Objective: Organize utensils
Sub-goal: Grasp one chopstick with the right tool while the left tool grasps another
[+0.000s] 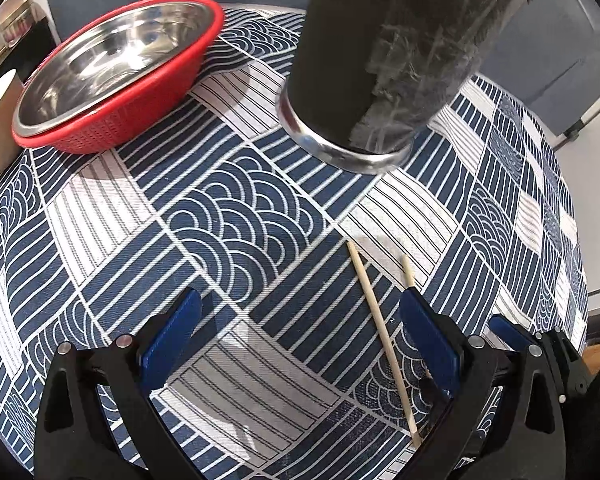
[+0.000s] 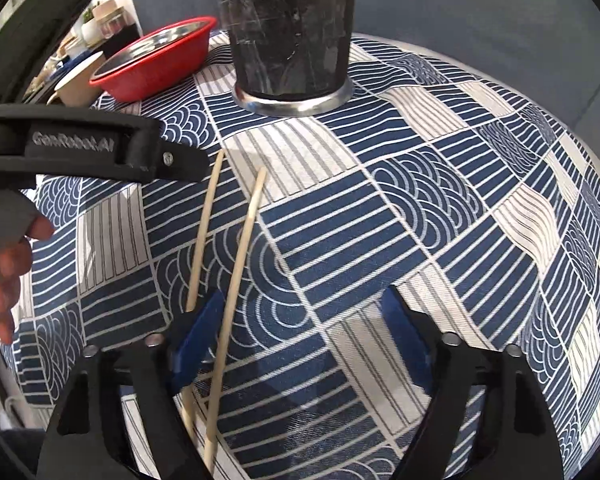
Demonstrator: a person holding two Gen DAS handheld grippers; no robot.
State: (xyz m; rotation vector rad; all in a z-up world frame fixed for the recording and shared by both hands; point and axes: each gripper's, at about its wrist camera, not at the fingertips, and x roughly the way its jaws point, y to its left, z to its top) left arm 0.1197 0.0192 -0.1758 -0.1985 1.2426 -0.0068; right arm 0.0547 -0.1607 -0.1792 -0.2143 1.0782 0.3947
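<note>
On the desk with its blue-and-white patterned cloth, two pale wooden chopsticks lie side by side, apart. The right tool stands wide, one stick between its pads, ungripped. The left tool gapes too. The tall dark metal-based holder waits beyond; open cloth between.

**A domestic dining or kitchen table**

A home setting. A table under a blue-and-white patterned tablecloth bears household ware: a steel bowl nested in a red colander, a dark utensil holder with a metal base, wooden chopsticks and a paper cup. Jars stand on a shelf behind.
</note>
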